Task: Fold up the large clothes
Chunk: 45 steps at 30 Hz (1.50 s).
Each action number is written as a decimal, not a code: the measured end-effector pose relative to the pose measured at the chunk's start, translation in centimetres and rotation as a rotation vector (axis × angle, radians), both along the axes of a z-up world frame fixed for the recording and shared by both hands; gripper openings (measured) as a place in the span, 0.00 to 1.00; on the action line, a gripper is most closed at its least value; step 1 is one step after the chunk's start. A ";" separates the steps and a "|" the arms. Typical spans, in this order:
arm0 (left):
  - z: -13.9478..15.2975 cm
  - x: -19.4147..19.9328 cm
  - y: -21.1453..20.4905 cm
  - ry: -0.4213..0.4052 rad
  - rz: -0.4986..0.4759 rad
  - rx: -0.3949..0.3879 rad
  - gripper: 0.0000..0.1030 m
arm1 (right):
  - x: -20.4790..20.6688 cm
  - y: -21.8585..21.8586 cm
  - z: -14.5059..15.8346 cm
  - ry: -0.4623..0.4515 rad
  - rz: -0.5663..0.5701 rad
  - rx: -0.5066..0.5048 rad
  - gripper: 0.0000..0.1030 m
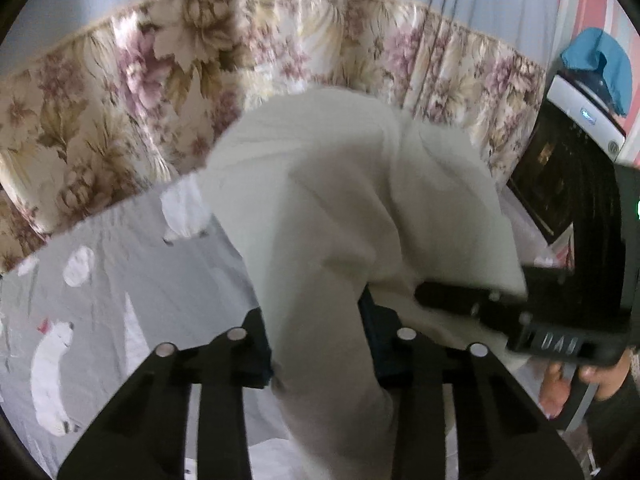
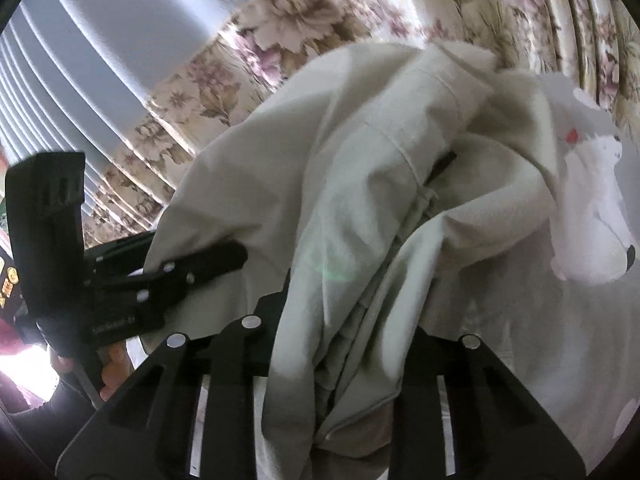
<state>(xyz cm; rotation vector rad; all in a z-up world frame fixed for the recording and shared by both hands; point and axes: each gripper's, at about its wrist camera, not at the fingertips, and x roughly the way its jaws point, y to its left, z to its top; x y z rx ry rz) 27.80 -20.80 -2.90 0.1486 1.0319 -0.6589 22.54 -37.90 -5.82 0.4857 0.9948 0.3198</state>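
Black left gripper (image 1: 320,344) pinching a bunch of the pale cream garment (image 1: 340,208), jaws narrowed onto the cloth; right gripper (image 2: 344,336) likewise clamping a seamed fold of it (image 2: 360,184). Garment hanging raised between both, over the grey bedsheet (image 1: 168,280) printed with white bears. Only showing in the left view: far right, a white appliance (image 1: 580,120) under a teal cloth (image 1: 604,56). Floral curtain (image 1: 120,92) running behind. Lettering on the gripper bodies blurring, unreadable.
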 end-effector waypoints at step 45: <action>0.2 -16.8 27.0 -0.033 0.401 0.104 0.98 | -11.0 19.4 1.4 0.010 0.190 -0.242 0.82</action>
